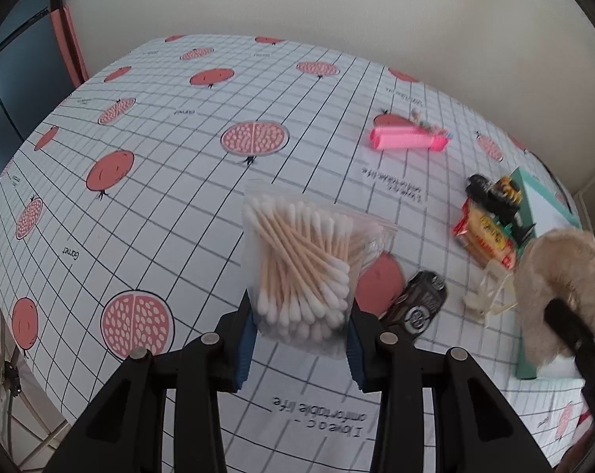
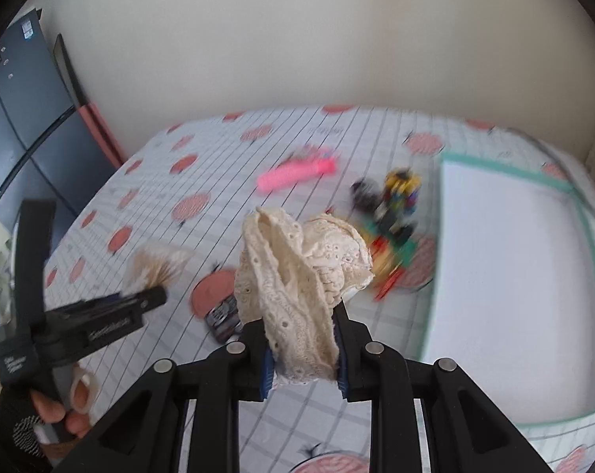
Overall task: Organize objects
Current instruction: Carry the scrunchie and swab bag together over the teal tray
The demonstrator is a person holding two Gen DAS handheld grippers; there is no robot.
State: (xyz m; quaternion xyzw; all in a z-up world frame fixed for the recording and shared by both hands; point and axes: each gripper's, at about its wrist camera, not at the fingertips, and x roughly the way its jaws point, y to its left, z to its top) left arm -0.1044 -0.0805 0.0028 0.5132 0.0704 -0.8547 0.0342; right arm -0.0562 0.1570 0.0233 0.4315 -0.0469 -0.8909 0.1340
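- The left gripper (image 1: 299, 329) pinched the bottom of a clear zip bag of cotton swabs (image 1: 303, 260) between its blue pads, holding the bag upright above the tablecloth (image 1: 159, 126).
- The right gripper (image 2: 303, 349) was clamped on a bunched piece of cream lace fabric (image 2: 301, 276), which rose up from between its fingers; in the left wrist view the same fabric showed at the right edge, blurred.
- Printed on the cloth just ahead of the left gripper, upside down to the camera, stood "comfortable life" with a line under it that I read as "I love a c –"; the word "Garnet" sat by a pomegranate print further left.
- A small dark toy car (image 1: 417, 309) lay on the cloth just right of the swab bag, lettering on it too blurred to read.
- Beyond it lay a red and yellow snack packet (image 1: 482, 236), print unreadable, touching a black and yellow toy figure (image 1: 498, 197).
- A white tray with a teal rim (image 2: 591, 260) sat to the right of these.
- Farthest, a pink comb (image 1: 409, 140) lay near the wall.
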